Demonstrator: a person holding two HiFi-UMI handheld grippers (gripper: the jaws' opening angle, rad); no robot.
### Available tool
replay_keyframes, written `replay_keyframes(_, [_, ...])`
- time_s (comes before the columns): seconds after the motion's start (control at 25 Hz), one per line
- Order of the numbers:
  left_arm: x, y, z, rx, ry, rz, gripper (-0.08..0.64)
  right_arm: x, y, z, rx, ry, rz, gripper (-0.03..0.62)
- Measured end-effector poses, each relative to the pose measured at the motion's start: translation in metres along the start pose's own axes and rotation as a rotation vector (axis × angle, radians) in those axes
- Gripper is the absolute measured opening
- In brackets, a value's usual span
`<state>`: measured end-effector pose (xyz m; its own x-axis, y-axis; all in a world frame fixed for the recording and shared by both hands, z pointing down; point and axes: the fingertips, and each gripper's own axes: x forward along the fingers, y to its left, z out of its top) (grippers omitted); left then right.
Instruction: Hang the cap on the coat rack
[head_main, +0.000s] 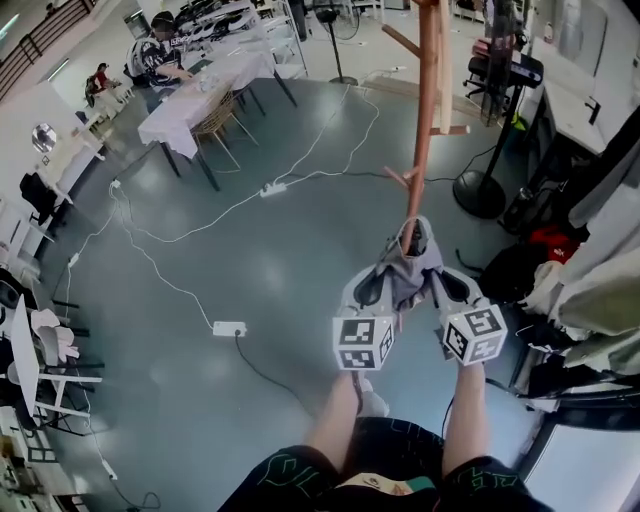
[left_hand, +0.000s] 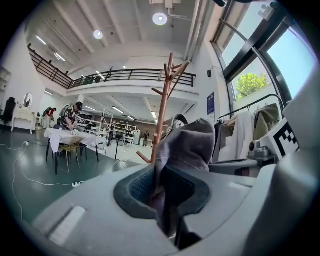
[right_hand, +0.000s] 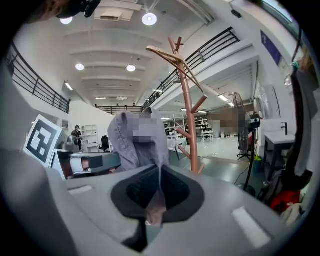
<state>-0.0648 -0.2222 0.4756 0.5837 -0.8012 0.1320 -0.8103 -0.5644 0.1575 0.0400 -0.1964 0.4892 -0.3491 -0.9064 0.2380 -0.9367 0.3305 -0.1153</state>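
A grey cap (head_main: 410, 262) hangs between my two grippers, just in front of the foot of the wooden coat rack (head_main: 428, 110). My left gripper (head_main: 383, 278) is shut on the cap's left edge and my right gripper (head_main: 436, 276) is shut on its right edge. In the left gripper view the cap (left_hand: 187, 145) bulges up out of the closed left gripper (left_hand: 167, 202), with the coat rack (left_hand: 164, 105) standing behind it. In the right gripper view a fold of the cap (right_hand: 132, 142) is pinched in the right gripper (right_hand: 155, 202), and the coat rack (right_hand: 187, 120) rises just to its right.
White cables and a power strip (head_main: 229, 328) lie on the grey floor. A table with a white cloth (head_main: 200, 95) and a seated person (head_main: 155, 55) are at the far left. A fan stand (head_main: 479, 195), bags and hanging clothes (head_main: 600, 290) crowd the right side.
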Motion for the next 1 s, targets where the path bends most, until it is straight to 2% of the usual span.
replay_keyframes(0.24, [0.040,0.028,0.017,0.023,0.022,-0.022,0.044,0.040,-0.011,0.017,0.021,0.007,-0.021,0.011])
replay_keyframes(0.44, [0.084,0.017,0.016,0.027,0.034,-0.019,0.046,0.057,-0.055,0.024,0.023,0.019,-0.018,0.011])
replay_keyframes(0.76, [0.139,0.033,0.012,-0.004,0.053,0.116,0.049,0.107,-0.099,0.038,-0.029,0.086,0.135,0.012])
replay_keyframes(1.0, [0.155,0.043,0.005,-0.001,0.073,0.201,0.049,0.135,-0.110,0.026,-0.036,0.133,0.226,0.012])
